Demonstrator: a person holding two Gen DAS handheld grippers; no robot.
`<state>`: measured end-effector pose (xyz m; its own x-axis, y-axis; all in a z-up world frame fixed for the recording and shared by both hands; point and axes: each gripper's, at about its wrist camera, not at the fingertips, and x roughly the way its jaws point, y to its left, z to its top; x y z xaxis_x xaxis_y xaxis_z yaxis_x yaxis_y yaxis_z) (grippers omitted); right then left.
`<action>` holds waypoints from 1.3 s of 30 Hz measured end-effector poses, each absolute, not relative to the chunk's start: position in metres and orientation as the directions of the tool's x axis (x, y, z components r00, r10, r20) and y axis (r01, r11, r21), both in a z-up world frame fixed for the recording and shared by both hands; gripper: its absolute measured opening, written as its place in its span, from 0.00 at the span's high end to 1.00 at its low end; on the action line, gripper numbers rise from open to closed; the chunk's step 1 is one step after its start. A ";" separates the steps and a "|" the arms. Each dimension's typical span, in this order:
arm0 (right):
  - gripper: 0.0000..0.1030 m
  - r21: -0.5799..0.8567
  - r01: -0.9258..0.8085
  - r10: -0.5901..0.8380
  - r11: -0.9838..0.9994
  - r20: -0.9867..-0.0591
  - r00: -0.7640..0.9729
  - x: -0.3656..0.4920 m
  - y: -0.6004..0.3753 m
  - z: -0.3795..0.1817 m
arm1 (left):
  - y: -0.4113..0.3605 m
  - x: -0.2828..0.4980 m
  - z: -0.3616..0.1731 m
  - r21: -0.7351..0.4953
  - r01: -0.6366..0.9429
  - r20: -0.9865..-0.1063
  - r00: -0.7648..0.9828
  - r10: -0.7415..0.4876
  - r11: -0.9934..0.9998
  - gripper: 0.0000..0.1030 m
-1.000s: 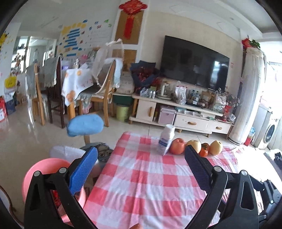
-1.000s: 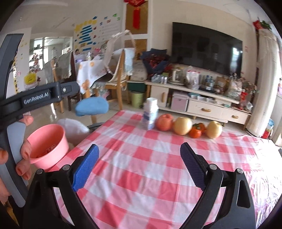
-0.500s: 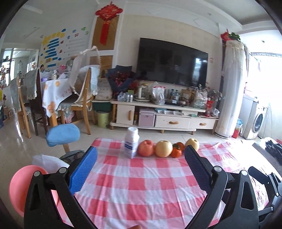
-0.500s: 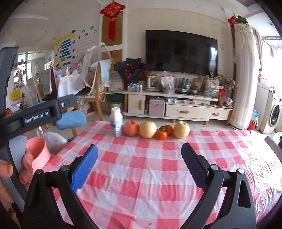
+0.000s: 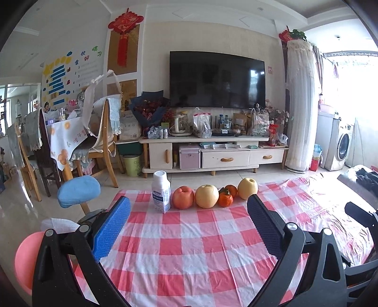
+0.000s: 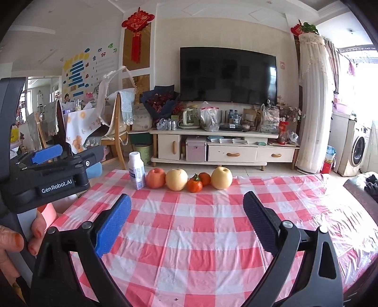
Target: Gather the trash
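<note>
While both grippers gape, bottle (image 5: 161, 191) stands far ahead w/ fruit.

Legible text: "GenRobot.AI", white on the black body of the left gripper (image 6: 47, 155), seen from the right wrist view. Wall chart (image 5: 70, 78) beside the door: coloured Chinese characters across the top, of which 好 reads; digits run down its right side, too small to confirm. Bottle (image 5: 161, 192) label: blue print, unreadable. Red knot hanging (image 5: 125, 22): characters unclear.
</note>
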<state>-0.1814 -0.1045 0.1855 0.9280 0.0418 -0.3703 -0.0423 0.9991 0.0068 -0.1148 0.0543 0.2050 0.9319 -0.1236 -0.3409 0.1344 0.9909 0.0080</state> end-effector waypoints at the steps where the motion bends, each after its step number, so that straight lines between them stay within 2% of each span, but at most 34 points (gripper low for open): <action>1: 0.07 0.004 -0.041 0.039 0.999 -0.371 0.928 -0.181 -0.105 0.185 | 0.053 -0.115 0.205 0.009 0.134 -0.342 0.932 -0.123 0.991 0.05; 39: 0.05 -0.006 -0.064 0.056 0.998 -0.397 0.916 -0.168 -0.101 0.165 | 0.064 -0.112 0.193 0.030 0.161 -0.366 0.920 -0.139 0.986 0.05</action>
<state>-0.1679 -0.1012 0.1649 0.9161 0.0564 -0.3970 -0.0639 0.9979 -0.0058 -0.1121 0.0643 0.1930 0.9202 -0.1391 -0.3659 0.1612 0.9865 0.0305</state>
